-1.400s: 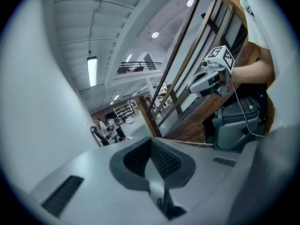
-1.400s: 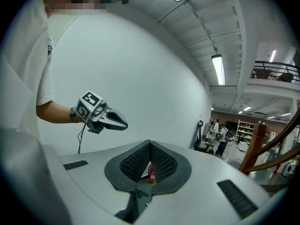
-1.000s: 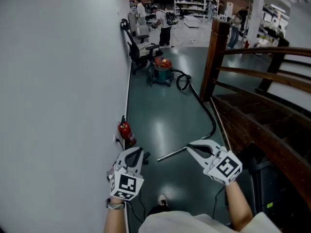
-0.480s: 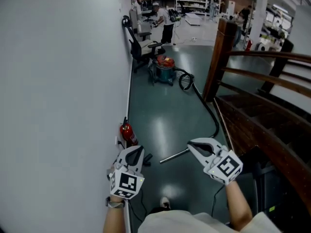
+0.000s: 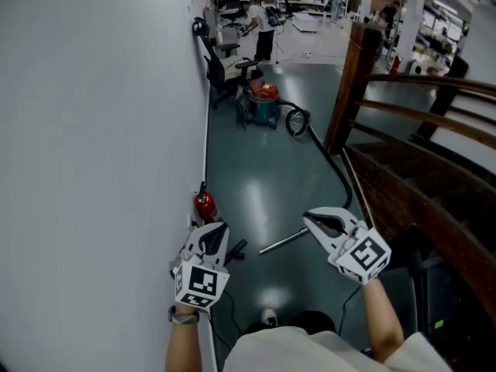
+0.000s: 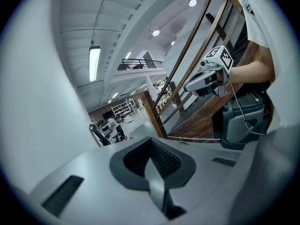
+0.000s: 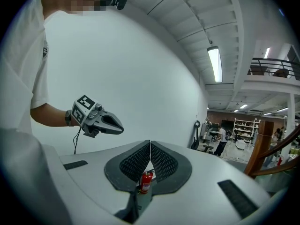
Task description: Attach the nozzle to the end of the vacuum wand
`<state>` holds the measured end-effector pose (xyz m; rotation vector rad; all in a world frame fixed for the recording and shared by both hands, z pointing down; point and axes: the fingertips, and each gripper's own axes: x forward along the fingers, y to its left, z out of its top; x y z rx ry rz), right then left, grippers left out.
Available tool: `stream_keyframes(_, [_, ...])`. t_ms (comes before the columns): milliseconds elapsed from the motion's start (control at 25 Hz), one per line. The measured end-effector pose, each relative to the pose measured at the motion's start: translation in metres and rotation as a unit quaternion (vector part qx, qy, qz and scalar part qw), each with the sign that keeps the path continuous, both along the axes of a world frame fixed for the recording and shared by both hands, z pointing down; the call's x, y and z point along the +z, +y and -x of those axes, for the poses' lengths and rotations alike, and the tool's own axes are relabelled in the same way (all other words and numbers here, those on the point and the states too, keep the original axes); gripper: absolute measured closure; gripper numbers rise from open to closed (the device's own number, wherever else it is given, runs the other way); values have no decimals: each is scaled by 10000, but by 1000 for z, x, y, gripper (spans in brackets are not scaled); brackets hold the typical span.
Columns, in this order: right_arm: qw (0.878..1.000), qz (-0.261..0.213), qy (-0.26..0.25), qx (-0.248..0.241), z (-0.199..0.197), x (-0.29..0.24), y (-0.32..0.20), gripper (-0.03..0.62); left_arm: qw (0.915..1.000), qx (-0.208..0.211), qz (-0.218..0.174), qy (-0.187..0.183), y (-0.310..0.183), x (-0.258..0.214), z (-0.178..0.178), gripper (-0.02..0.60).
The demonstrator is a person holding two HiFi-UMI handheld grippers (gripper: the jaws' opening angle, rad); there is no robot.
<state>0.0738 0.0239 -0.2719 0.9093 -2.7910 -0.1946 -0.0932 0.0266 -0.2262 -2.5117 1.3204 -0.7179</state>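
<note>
In the head view a metal vacuum wand [image 5: 282, 241] lies on the dark green floor, joined to a black hose [image 5: 339, 175] that runs back to a teal and red vacuum cleaner [image 5: 260, 103]. A small dark piece [image 5: 236, 248], perhaps the nozzle, lies near the wand's near end. My left gripper [image 5: 216, 232] hangs shut and empty above that piece, close to the wall. Over the wand's right side my right gripper [image 5: 311, 218] is shut and empty too. The left gripper view shows shut jaws [image 6: 150, 140] and the right gripper [image 6: 188, 86]. The right gripper view shows shut jaws [image 7: 150, 143] and the left gripper [image 7: 119, 125].
A red fire extinguisher [image 5: 204, 205] stands against the white wall [image 5: 101, 130] on the left. A wooden stair railing [image 5: 418, 115] borders the right side. Office chairs [image 5: 225, 68] and a person [image 5: 265, 28] are at the far end of the corridor.
Both grippers have moved forward along the corridor. The wand, the dark piece and the fire extinguisher now lie closer beneath them. Both grippers stay shut.
</note>
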Motion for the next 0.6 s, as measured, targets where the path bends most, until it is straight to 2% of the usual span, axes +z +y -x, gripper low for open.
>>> stream_keyframes(280, [9998, 98, 146, 60, 1, 9, -9, 568, 9999, 56, 120, 78, -11, 9, -1, 583])
stream_keyframes(600, [9997, 144, 218, -11, -10, 26, -43, 568, 9997, 4, 237, 47, -43, 24, -12, 583])
